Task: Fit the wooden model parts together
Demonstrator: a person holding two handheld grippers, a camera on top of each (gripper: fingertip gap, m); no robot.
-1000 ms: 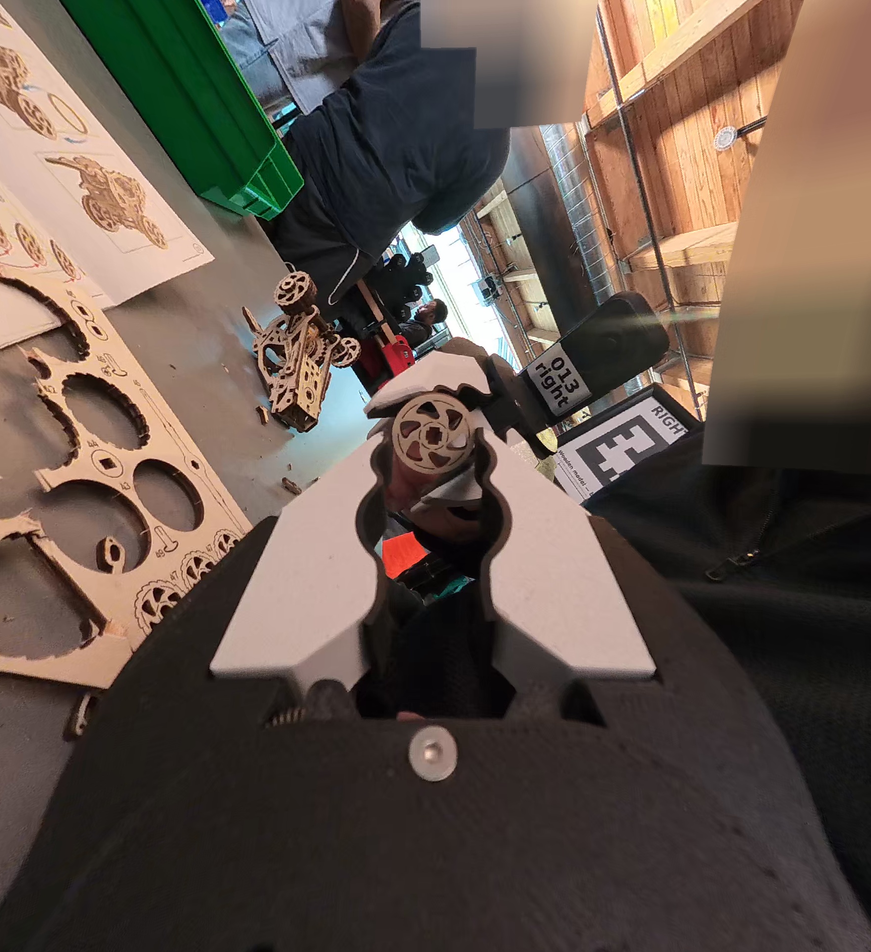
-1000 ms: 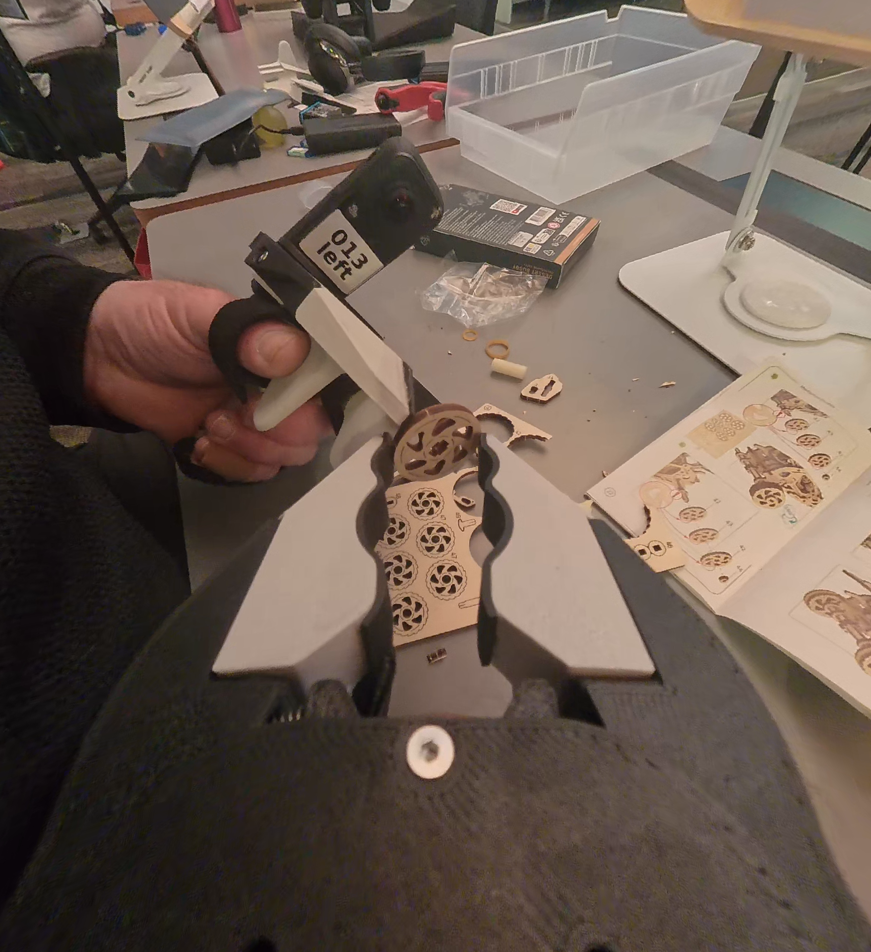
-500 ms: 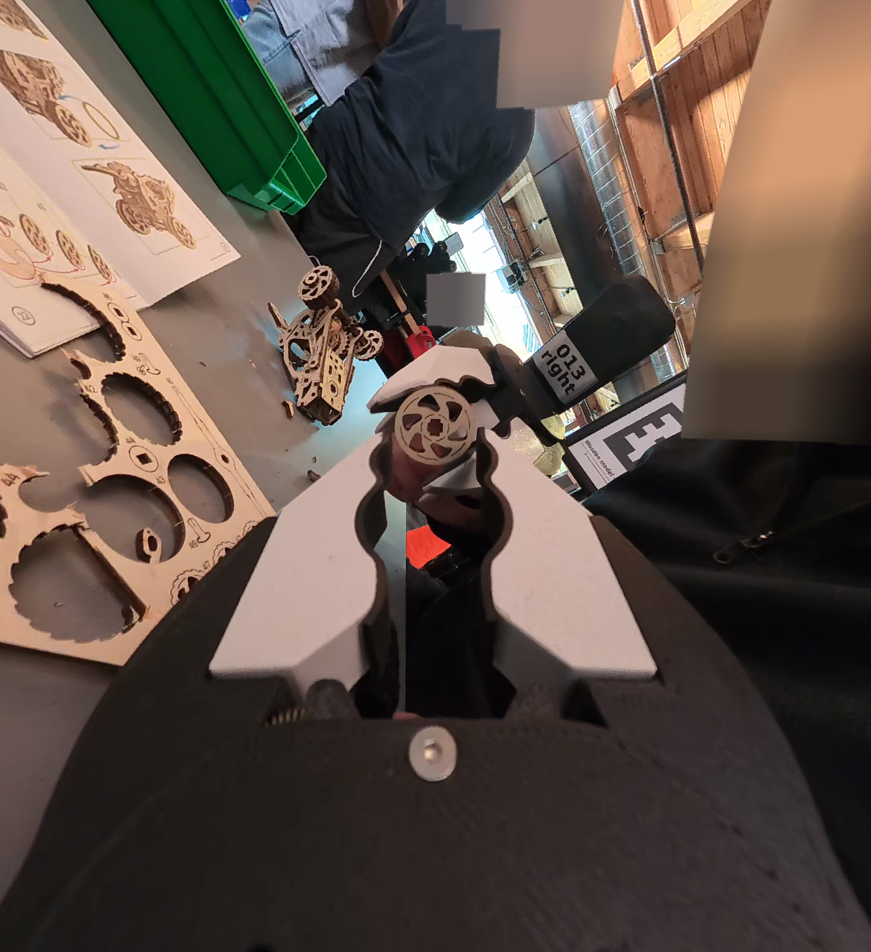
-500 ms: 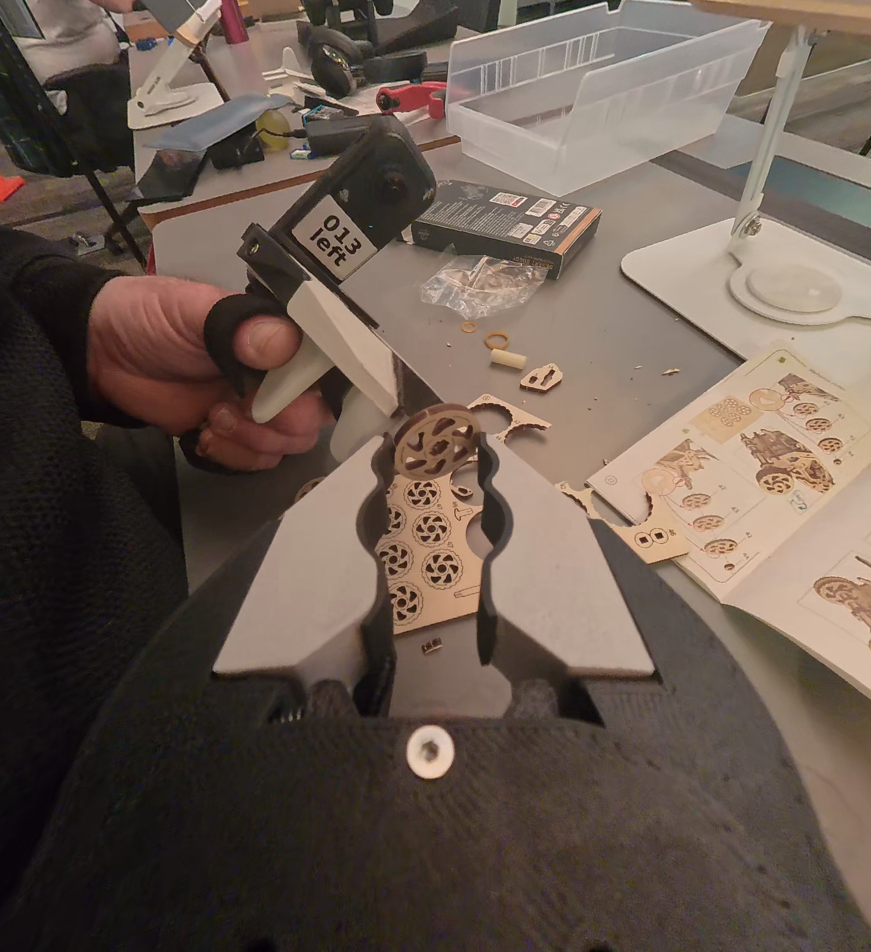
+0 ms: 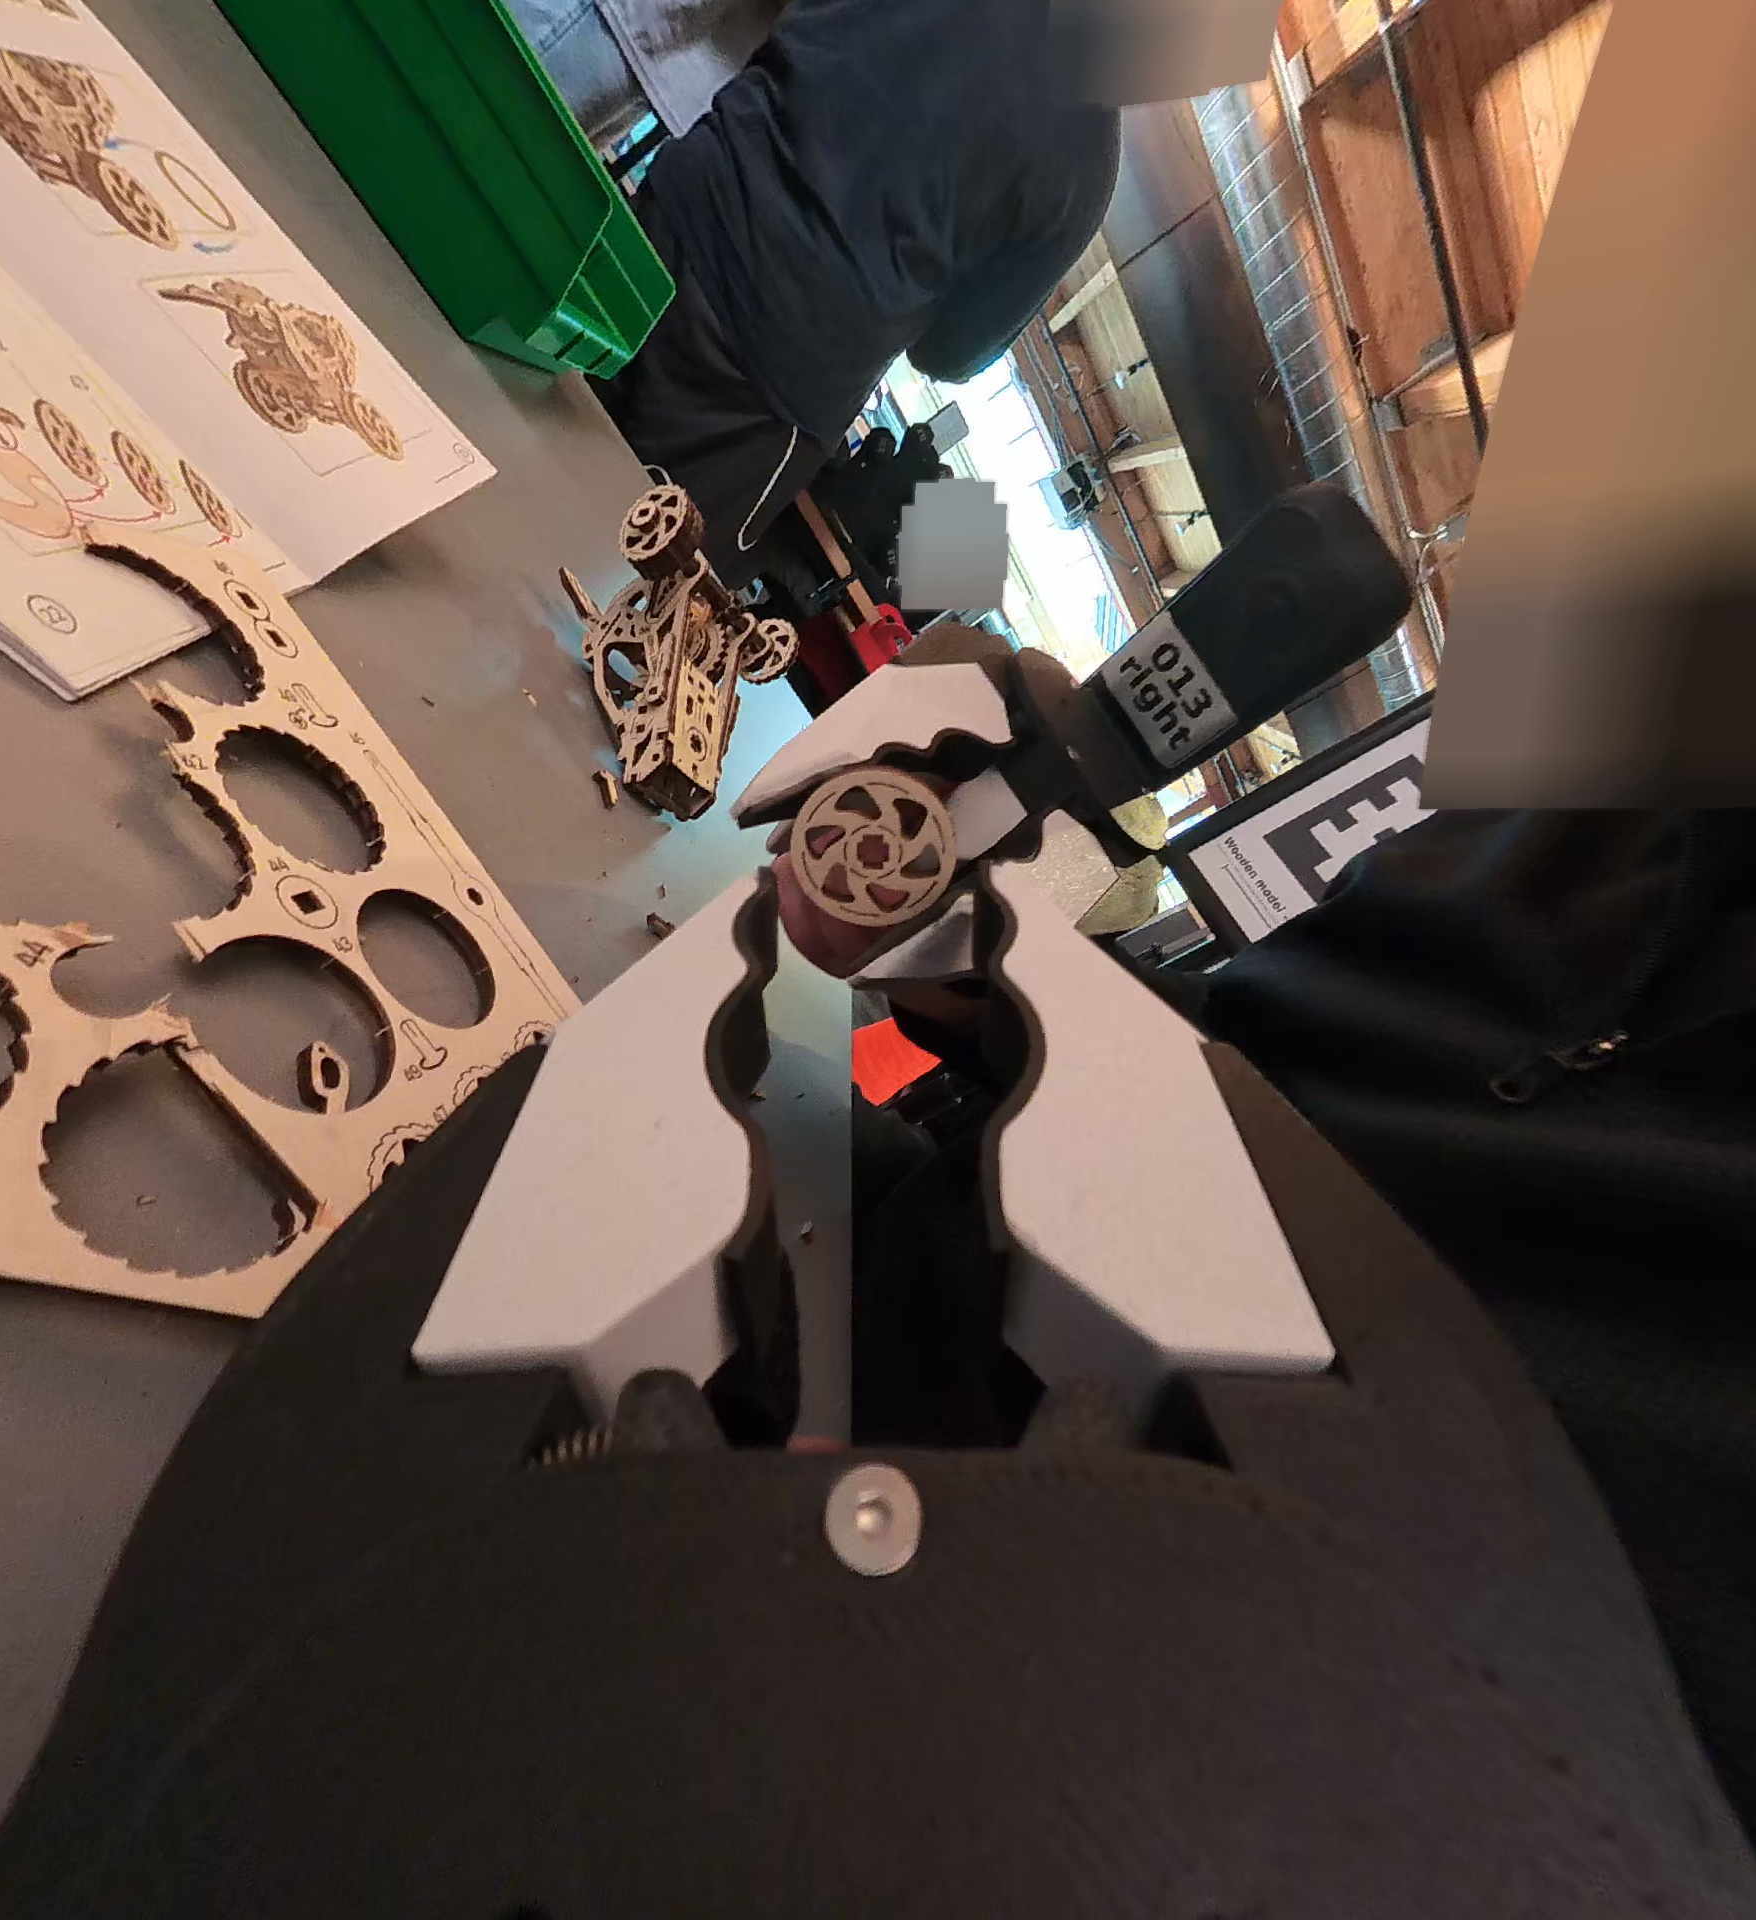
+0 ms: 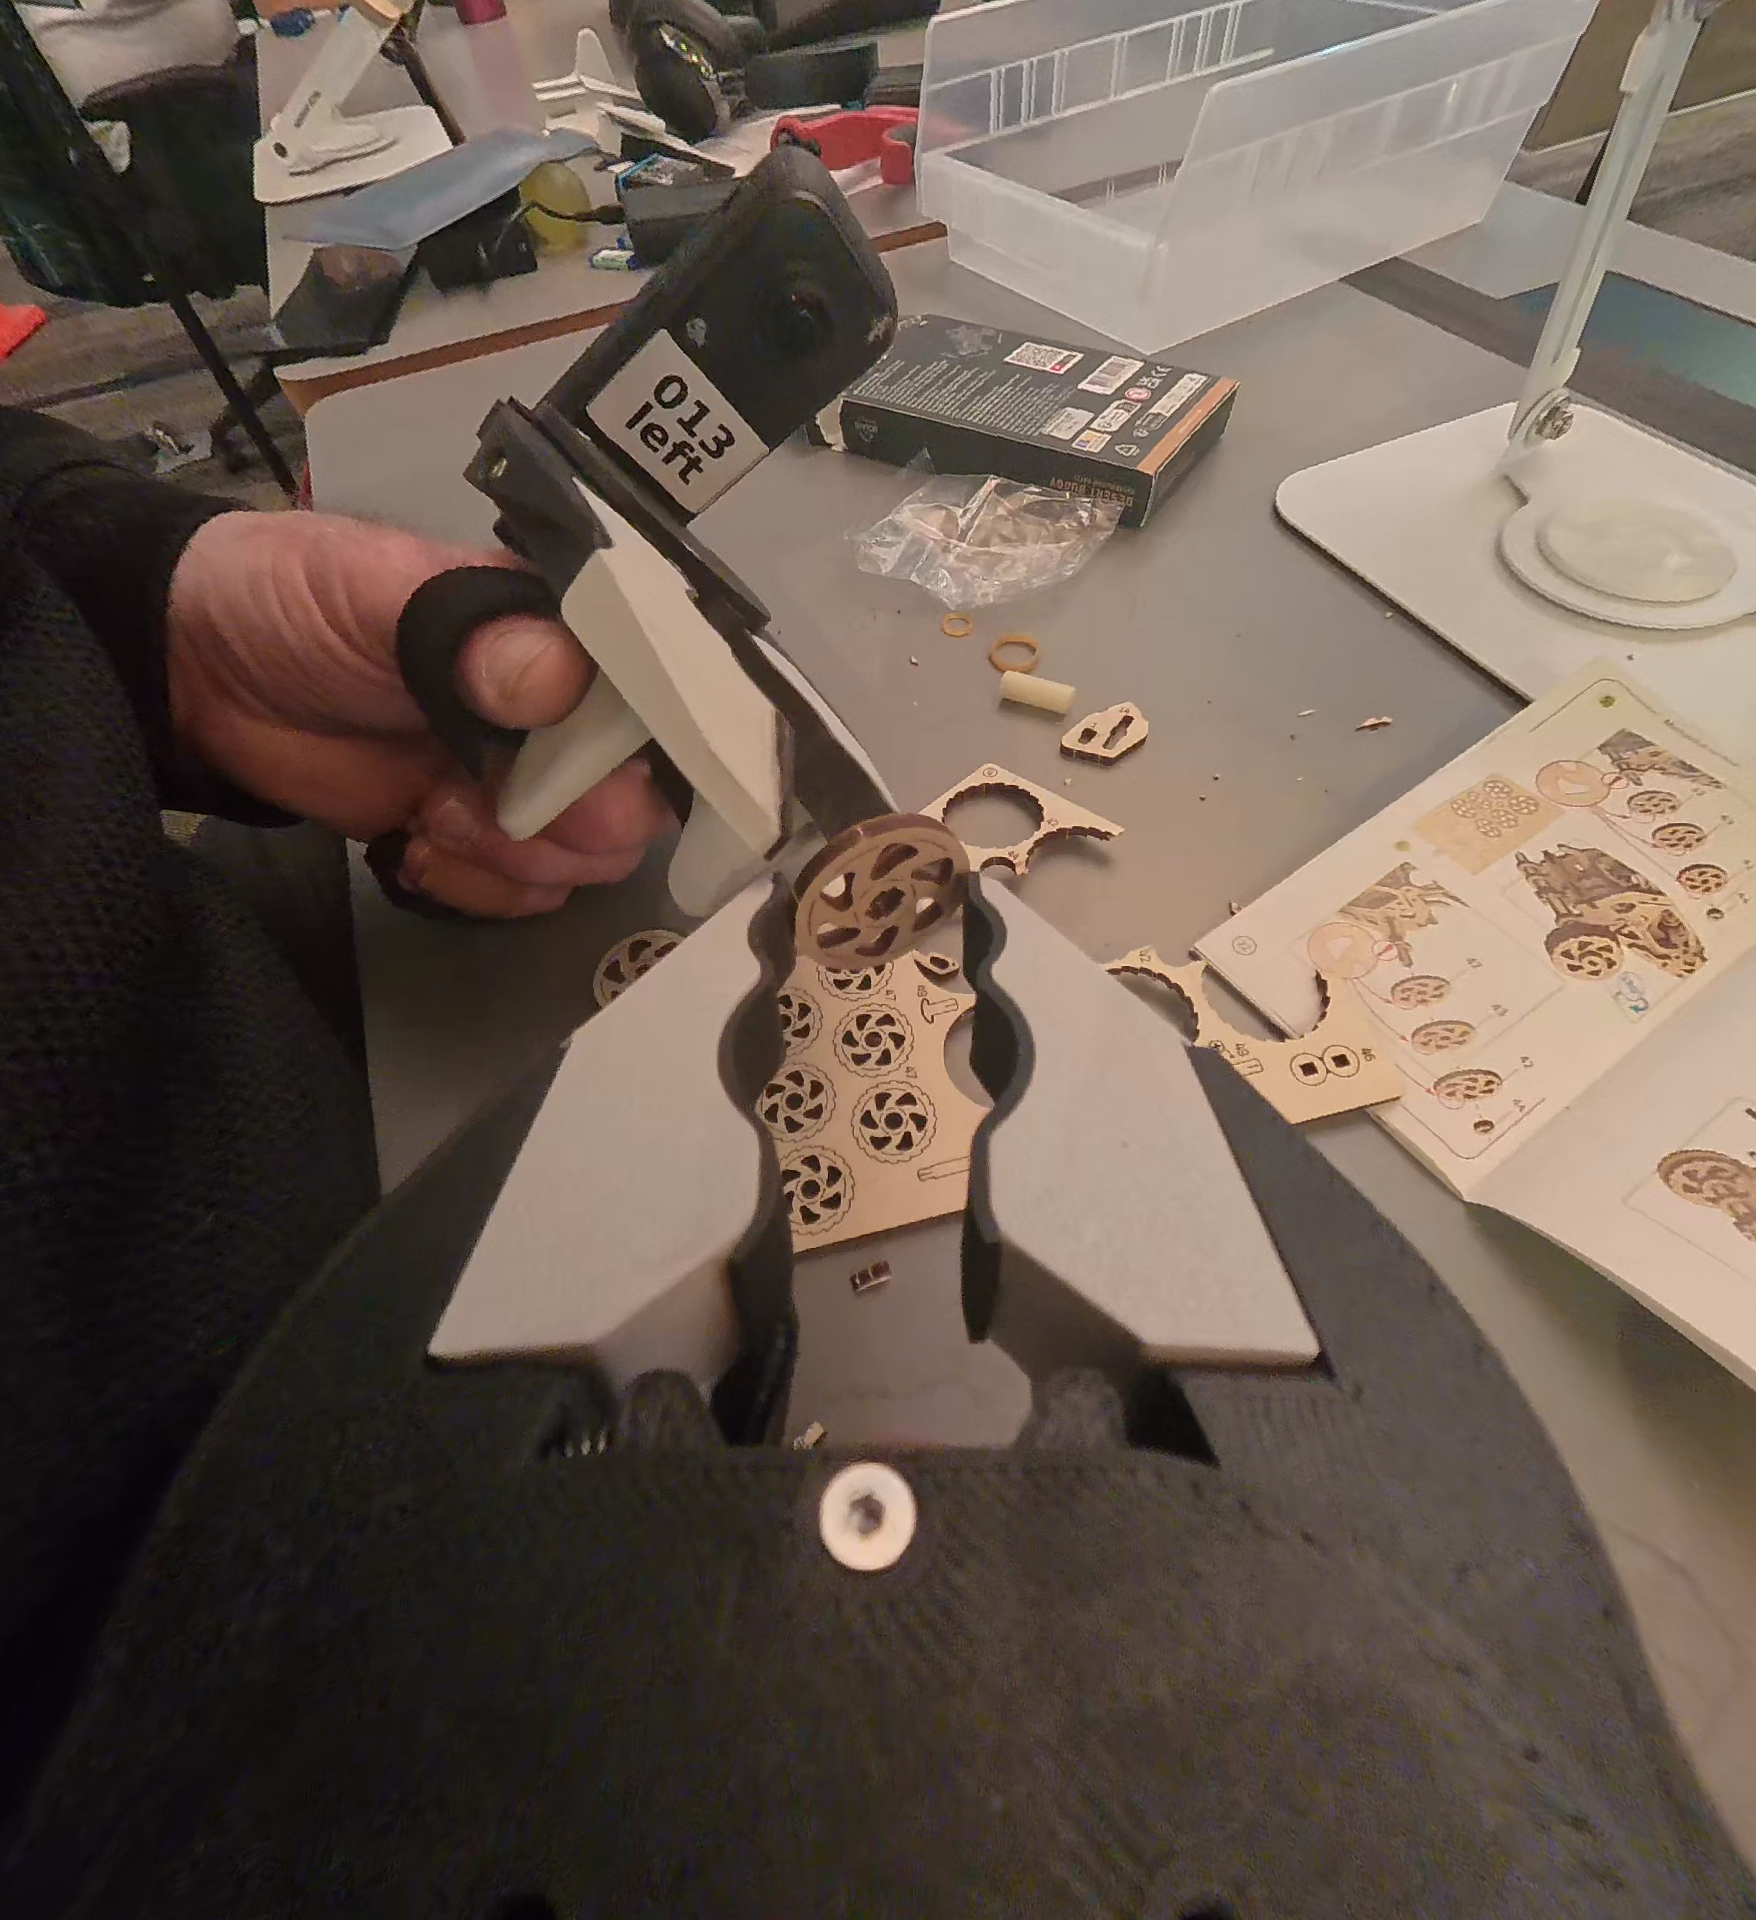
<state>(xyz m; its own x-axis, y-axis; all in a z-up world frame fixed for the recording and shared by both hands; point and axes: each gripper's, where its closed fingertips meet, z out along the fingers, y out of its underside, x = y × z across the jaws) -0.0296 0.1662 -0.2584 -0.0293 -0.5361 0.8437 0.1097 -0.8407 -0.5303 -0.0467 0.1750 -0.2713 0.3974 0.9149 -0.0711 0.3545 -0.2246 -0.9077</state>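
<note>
both grey, wavy-edged grippers, left gripper (image 5: 874, 883) and right gripper (image 6: 879, 896), pinch one round spoked wooden wheel (image 5: 872, 847).

The left gripper (image 5: 874, 883) and right gripper (image 6: 879, 894) met tip to tip above the table, each with its jaws closed on a wooden wheel. A bare hand (image 6: 334, 686) squeezed the left gripper's trigger.

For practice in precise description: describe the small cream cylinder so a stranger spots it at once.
Find the black box on the grey table. Near its clear bag lie two rings; the cream cylinder beside them is solid and stubby.
</note>
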